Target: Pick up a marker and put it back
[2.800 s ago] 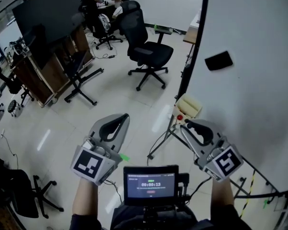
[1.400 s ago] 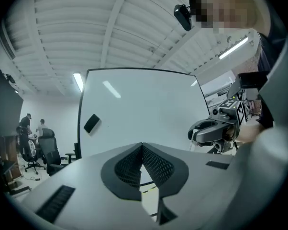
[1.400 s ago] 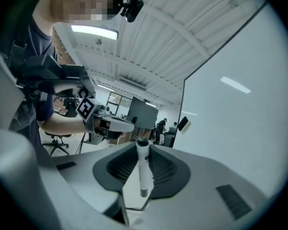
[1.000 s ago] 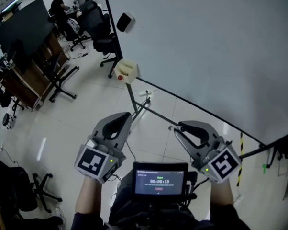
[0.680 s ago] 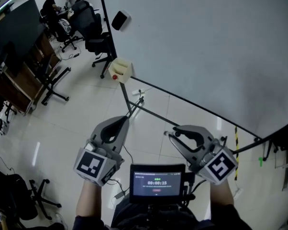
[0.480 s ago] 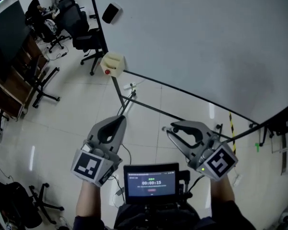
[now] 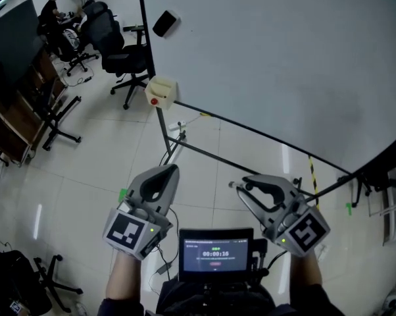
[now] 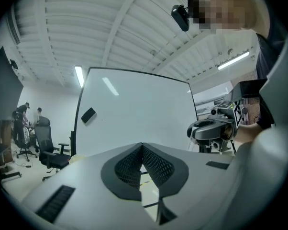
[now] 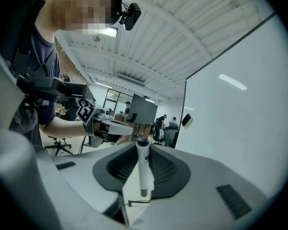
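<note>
A marker (image 9: 143,171) was held upright in the right gripper (image 9: 143,148); the left gripper (image 8: 142,146) was closed on nothing, facing the whiteboard (image 8: 134,109).

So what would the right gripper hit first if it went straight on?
Probably the black office chair beyond the big whiteboard: the right gripper, shut on a white marker, points just past the board's edge, though depth is unclear.
</note>
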`<action>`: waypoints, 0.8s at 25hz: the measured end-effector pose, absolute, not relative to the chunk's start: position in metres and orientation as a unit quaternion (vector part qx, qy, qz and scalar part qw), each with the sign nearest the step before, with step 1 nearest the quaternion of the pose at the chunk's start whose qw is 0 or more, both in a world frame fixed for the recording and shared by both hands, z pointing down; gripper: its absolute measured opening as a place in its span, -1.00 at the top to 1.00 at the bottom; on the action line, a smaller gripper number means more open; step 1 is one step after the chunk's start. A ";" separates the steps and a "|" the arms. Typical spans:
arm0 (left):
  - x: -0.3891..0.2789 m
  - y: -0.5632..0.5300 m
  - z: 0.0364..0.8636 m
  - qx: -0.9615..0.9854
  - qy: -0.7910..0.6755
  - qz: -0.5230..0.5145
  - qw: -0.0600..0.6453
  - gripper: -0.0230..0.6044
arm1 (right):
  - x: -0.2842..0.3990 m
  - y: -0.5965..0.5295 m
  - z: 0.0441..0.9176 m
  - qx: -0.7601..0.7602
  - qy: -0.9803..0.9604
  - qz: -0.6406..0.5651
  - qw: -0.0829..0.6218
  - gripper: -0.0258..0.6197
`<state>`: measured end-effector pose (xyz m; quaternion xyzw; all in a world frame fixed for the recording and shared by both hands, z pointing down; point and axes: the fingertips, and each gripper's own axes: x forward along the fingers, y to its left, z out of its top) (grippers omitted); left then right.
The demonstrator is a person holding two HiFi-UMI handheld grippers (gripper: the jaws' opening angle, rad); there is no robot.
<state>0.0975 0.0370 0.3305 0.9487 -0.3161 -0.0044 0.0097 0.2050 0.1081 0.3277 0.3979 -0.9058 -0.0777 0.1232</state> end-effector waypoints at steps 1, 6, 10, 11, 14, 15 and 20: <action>0.099 0.042 0.325 0.949 -0.317 -0.008 0.003 0.93 | 0.207 0.111 0.325 0.397 -0.907 -0.083 0.118 0.63; 0.115 0.073 0.310 0.943 -0.332 -0.012 -0.021 0.93 | 0.233 0.141 0.321 0.389 -0.911 -0.092 0.105 0.63; 0.151 0.109 0.303 0.940 -0.340 -0.005 -0.036 0.93 | 0.268 0.172 0.318 0.378 -0.915 -0.101 0.095 0.63; 0.163 0.119 0.302 0.939 -0.341 -0.005 -0.036 0.93 | 0.280 0.181 0.317 0.375 -0.917 -0.102 0.093 0.63; 0.199 0.148 0.297 0.938 -0.343 -0.005 -0.038 0.93 | 0.319 0.210 0.317 0.376 -0.917 -0.096 0.088 0.63; 0.209 0.157 0.296 0.938 -0.345 -0.009 -0.034 0.93 | 0.330 0.219 0.318 0.373 -0.919 -0.092 0.086 0.63; 0.238 0.197 0.314 0.925 -0.380 -0.011 0.000 0.93 | 0.375 0.253 0.324 0.349 -0.932 -0.070 0.072 0.63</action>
